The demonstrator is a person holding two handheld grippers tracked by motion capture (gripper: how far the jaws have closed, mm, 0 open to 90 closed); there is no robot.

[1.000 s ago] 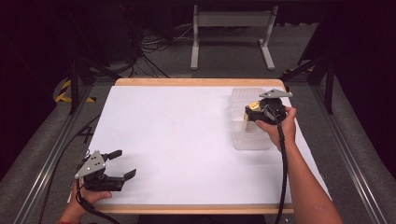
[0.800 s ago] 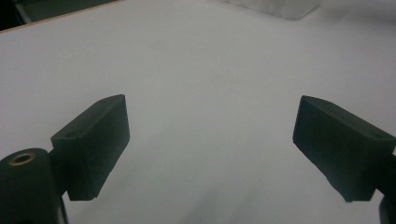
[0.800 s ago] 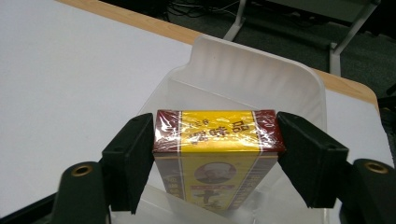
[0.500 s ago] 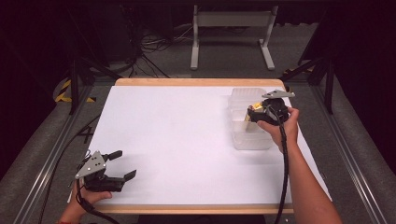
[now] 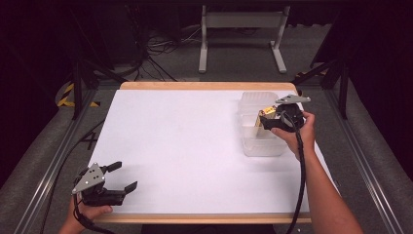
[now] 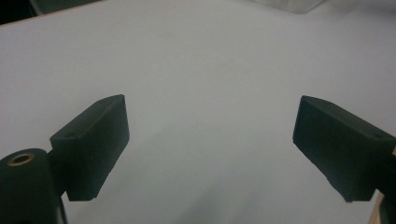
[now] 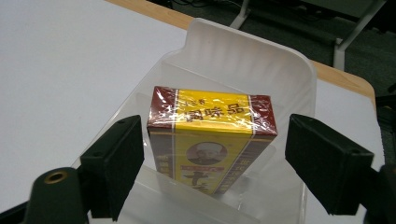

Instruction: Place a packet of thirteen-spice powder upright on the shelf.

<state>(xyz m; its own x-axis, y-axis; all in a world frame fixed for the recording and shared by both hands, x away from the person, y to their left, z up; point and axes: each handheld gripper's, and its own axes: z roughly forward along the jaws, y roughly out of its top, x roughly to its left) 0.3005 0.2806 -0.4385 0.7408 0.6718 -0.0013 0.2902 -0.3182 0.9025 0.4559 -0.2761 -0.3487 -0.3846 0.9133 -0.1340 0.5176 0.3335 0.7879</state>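
- Right tongs (image 7: 208,163) over the clear plastic bin (image 7: 289,79) at the far right of the desk (image 5: 195,146); the jaws have just been opening.
- Right jaws now stand apart, one on each side of the box (image 7: 212,140). The right jaw has a plain gap to it; the left jaw is close beside it, but the pads no longer press on it.
- Box: yellow and dark red, wrapped in shiny film, printed characters on top and a small portrait on the front face. It stands upright inside the bin, leaning slightly, lower end down in the bin.
- In the high view the box (image 5: 263,118) shows as a yellow patch in the bin (image 5: 258,146), right at the right tongs (image 5: 265,122); the person's right hand (image 5: 292,131) holds them, cable trailing back along the forearm.
- Bin is translucent, ribbed far wall, sits near the desk's far right corner.
- Left tongs (image 5: 122,178) at the near left corner of the desk, low over the white top, held in the left hand (image 5: 87,209).
- Left jaws wide apart with bare desk (image 6: 210,93) between them.
- Left tongs well apart from bin and box.
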